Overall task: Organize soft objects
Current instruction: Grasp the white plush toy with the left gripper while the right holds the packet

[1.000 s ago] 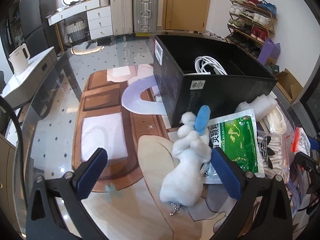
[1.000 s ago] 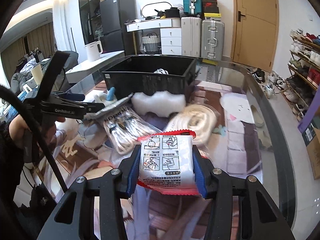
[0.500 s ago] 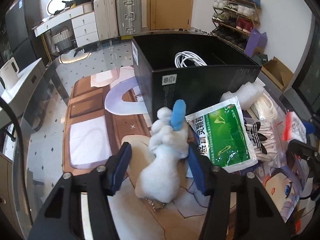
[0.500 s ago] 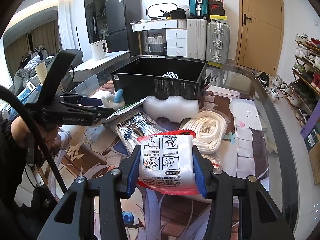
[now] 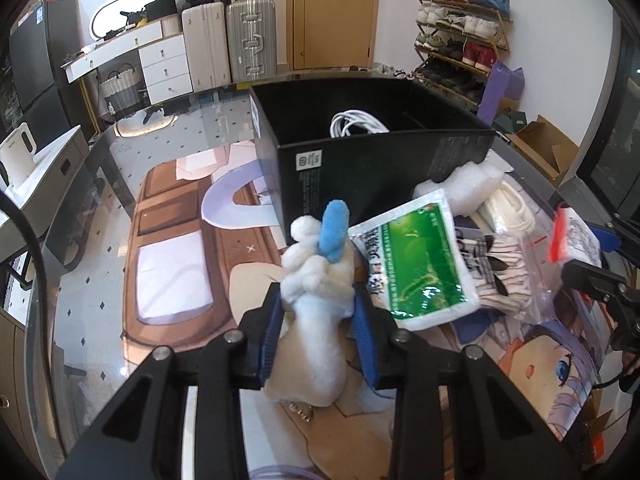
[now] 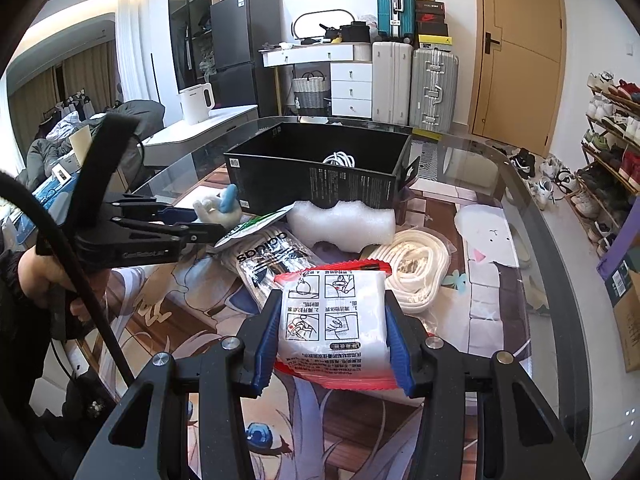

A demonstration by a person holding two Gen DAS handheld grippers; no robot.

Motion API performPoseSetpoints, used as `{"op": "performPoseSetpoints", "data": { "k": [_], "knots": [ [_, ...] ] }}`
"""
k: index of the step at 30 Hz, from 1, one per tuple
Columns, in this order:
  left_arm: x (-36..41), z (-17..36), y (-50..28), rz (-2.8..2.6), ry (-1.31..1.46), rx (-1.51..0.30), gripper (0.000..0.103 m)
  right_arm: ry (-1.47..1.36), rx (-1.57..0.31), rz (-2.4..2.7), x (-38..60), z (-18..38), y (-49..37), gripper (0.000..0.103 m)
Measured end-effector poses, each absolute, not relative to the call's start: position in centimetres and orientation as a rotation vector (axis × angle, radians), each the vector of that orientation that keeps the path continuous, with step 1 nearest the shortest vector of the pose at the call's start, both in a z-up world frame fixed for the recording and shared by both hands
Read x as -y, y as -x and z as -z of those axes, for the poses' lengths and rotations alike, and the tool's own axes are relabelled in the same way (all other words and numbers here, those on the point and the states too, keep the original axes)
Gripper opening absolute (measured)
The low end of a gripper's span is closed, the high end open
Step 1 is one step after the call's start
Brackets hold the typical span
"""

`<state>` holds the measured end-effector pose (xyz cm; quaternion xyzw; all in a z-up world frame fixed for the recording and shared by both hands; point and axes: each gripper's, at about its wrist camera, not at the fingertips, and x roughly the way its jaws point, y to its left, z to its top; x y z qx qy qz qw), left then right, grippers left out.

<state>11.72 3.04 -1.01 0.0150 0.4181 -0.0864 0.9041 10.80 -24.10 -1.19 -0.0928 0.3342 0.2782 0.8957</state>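
My left gripper (image 5: pixel 318 312) is shut on a white plush toy (image 5: pixel 310 320) with a blue ear; the toy rests on the printed mat, in front of the black box (image 5: pixel 360 164). The toy also shows in the right wrist view (image 6: pixel 218 208). My right gripper (image 6: pixel 334 320) is shut on a white packet with a red edge (image 6: pixel 334 316), held above the mat. The packet also shows in the left wrist view (image 5: pixel 572 240). A white cable coil (image 5: pixel 352 124) lies inside the box.
A green-and-white pouch (image 5: pixel 416 268), a bag of striped socks (image 5: pixel 500 272), white foam (image 6: pixel 340 220) and a bagged white rope (image 6: pixel 416 268) lie in a heap before the box. The glass table's edge (image 6: pixel 560 264) curves at right.
My left gripper has moved forward over the plush toy and closed on its body. My right gripper still holds the packet, pulled back a little from the heap.
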Motion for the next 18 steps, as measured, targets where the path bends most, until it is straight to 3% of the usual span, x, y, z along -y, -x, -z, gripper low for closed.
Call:
{"op": "performPoseSetpoints", "data": {
  "k": [18],
  "knots": [
    [-3.8,-3.1,-8.1,0.148,0.019,-0.721,0.032,0.135,-0.656,-0.557,23.4,0.0,-11.4,0.048]
  ]
}}
